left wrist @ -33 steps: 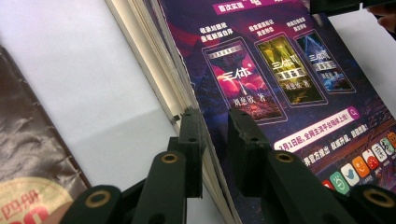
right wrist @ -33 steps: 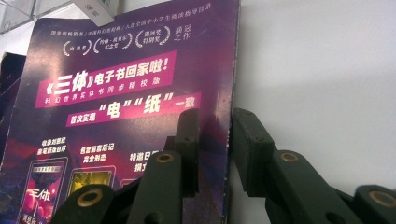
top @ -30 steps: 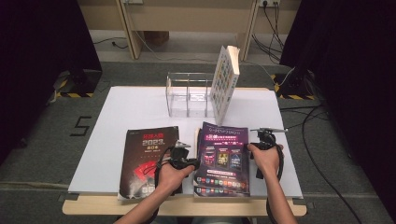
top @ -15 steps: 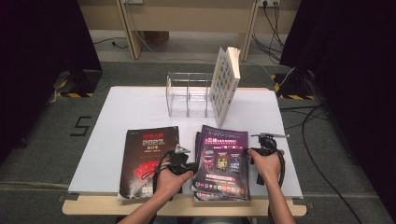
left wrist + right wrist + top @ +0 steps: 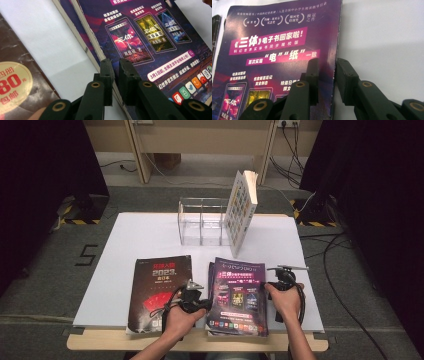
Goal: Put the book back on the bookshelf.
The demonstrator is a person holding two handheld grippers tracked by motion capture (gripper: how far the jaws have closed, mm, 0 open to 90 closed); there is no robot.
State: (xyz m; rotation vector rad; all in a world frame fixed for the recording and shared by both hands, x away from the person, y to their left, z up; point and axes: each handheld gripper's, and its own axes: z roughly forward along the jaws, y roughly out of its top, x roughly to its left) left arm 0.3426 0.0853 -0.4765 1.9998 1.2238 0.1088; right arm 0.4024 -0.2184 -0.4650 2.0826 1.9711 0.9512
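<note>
Gripping the purple magazine [image 5: 238, 295] from both sides, at six o'clock on the white table [image 5: 150, 235], close to the near edge. Left tongs [image 5: 202, 304] at the magazine's nine o'clock edge, jaws nearly together in the left gripper view and pinched on the top cover's edge [image 5: 110, 82], with further page edges of the stack beneath. Right tongs [image 5: 272, 287] at the three o'clock edge, jaws narrow but a little apart in the right gripper view, one lying over the cover [image 5: 287, 50], the other on the table side, the cover's edge between them; whether the pads press, cannot tell. Lying flat just beside, toward nine o'clock of the purple one, a dark magazine [image 5: 159, 290] with red print, a strip of bare table between the two. Farther off, toward twelve o'clock, a clear acrylic organizer [image 5: 202, 222] with compartments, standing near the far edge of the table. Leaning against its three o'clock end, a thick book [image 5: 239, 212] with a checkered cover, tilted, spine end up.
</note>
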